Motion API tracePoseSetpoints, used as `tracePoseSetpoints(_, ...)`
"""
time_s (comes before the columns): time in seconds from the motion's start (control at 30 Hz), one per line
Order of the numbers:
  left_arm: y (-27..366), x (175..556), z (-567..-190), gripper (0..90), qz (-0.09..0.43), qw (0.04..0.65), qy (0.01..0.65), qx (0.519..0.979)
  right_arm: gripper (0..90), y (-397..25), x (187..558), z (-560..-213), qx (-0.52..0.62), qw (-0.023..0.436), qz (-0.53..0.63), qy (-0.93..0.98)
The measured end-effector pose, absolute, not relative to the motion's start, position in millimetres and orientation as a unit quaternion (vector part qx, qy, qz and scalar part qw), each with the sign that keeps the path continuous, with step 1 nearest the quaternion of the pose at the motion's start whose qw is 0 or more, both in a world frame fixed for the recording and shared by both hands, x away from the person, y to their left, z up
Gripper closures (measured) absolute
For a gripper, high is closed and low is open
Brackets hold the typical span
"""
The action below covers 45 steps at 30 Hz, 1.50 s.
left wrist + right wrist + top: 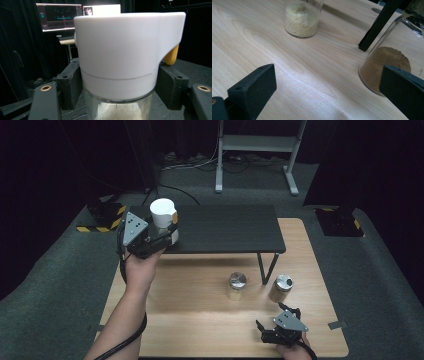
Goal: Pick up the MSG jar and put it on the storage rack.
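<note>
The biggest thing is the wooden table (200, 320) under my hands. On its far half stands a small black shelf (225, 227) with thin black legs.

My left gripper (159, 236) is up at the left end of that shelf. Its jaws are pressed on a glass jar with a white cap (120, 62), one jaw on each side, just under the cap. The jar stands up straight. The white cap has a small yellow piece (172, 55) sticking out at one side. There is pale powder in the glass at the bottom of my left gripper view. From above, the jar (164, 215) is over the left end of the shelf, but I cannot tell if it touches the shelf top.

My right gripper (278, 321) sits low near the front right edge of the table. Its jaws are wide apart and hold nothing.

Two smaller jars stand on the wood in front of it. One has yellow grains (300, 21) and a shiny metal lid (237, 281). The other has brown powder (384, 65) and a lid too (283, 283), just beside a shelf leg (379, 25).
</note>
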<state>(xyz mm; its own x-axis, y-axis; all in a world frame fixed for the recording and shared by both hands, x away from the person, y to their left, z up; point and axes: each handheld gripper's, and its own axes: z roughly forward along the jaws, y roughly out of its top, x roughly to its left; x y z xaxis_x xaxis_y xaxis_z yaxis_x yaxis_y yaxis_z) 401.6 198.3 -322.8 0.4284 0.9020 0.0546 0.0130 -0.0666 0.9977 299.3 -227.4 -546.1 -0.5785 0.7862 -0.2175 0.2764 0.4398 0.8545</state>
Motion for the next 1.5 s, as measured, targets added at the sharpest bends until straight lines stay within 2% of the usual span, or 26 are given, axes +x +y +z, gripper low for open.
tracePoseSetpoints(1.5,194.0,418.2,-334.6,30.2,0.38,0.566,0.39,0.619,0.1,-227.8,299.4,-546.0,0.336,0.31,0.411,0.789)
